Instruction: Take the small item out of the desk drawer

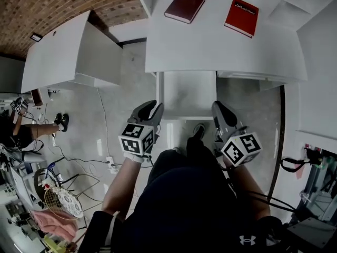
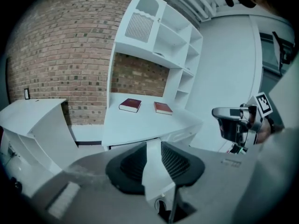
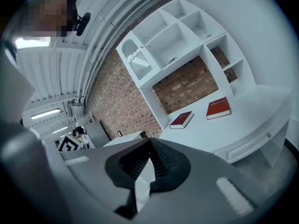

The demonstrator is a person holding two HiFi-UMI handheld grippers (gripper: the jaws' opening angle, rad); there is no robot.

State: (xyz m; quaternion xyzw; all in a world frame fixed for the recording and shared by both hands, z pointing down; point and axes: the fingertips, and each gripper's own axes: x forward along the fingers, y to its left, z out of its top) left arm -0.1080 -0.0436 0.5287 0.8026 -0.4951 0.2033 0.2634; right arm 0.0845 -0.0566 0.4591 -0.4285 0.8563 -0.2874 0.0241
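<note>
A white desk [image 1: 210,41] stands ahead of me, with two red books [image 1: 185,6] [image 1: 241,16] on top. Its drawer front [image 3: 254,143] with a small knob is closed, so the small item is hidden. Both grippers hang in the air short of the desk, at knee height, touching nothing. My left gripper [image 1: 150,109] [image 2: 154,160] shows a narrow gap between its black pads and holds nothing. On my right gripper [image 1: 221,112] [image 3: 149,162] the pad tips meet, also with nothing in them. The right gripper [image 2: 233,120] also shows at the side of the left gripper view.
A white chair-like piece [image 1: 187,96] stands under the desk's front edge, between the grippers. A second white desk [image 1: 58,51] is to the left. Cables and a power strip [image 1: 110,165] lie on the floor. White shelves [image 2: 154,36] rise behind the desk. A person [image 1: 21,133] sits far left.
</note>
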